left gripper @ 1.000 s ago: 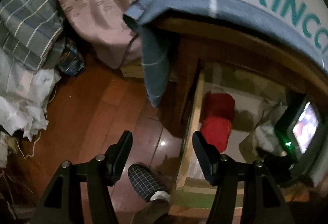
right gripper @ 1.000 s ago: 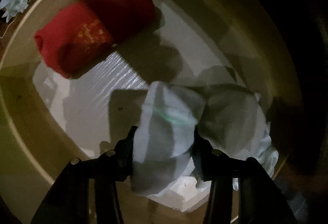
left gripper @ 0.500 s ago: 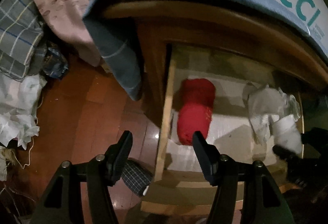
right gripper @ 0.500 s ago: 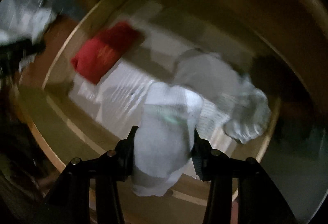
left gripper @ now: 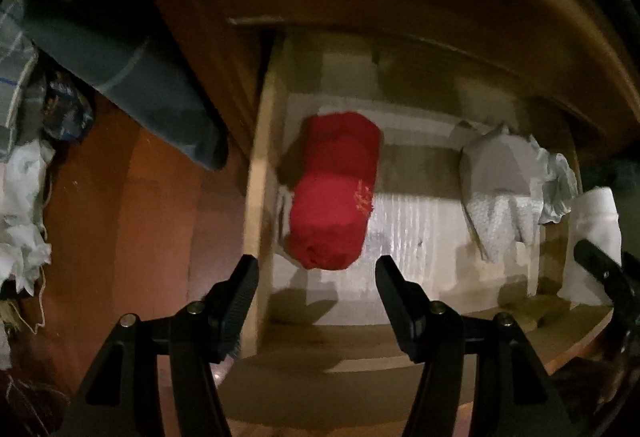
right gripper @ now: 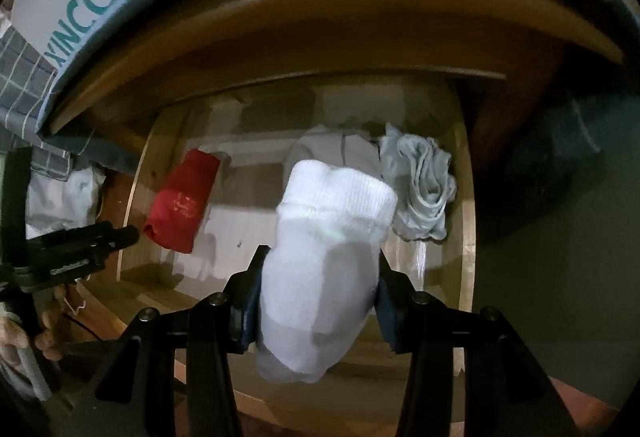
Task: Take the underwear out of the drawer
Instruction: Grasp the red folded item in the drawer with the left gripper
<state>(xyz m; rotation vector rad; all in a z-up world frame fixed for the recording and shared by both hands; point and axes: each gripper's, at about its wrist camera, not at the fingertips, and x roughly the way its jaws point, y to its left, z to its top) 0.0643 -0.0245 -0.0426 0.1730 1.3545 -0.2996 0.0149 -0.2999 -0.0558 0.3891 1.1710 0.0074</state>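
Right wrist view: the right hand-held gripper (right gripper: 318,291) pinches a folded white garment (right gripper: 326,261), the underwear of the task, its two pads pressed against the bundle's sides. The bundle's long axis runs along the fingers, with its ribbed, wider end pointing away from the camera and its lower end hanging below the pads toward the camera. It is held above the near right part of an open wooden drawer (right gripper: 466,205), clear of the drawer floor. Inside the drawer, on a pale lining, lie a red rolled garment (right gripper: 182,207) at the left and a crumpled grey garment (right gripper: 420,189) at the right rear, well apart from each other. A white box with teal lettering (right gripper: 80,1) sits on the cabinet top above the drawer. At the left edge the left hand-held gripper (right gripper: 120,237) shows, carried by a hand (right gripper: 24,333). Left wrist view: the left hand-held gripper (left gripper: 316,281) has its jaws spread with nothing between the pads; it hovers over the drawer's (left gripper: 258,205) left side wall. The red rolled garment (left gripper: 336,193) lies close to that wall, its long axis running from front to back. The grey garment (left gripper: 504,193) lies at the right, and the white garment (left gripper: 594,237) shows at the far right edge beside the dark finger of the right hand-held gripper (left gripper: 600,269). Wooden floor (left gripper: 132,237) lies left of the drawer.
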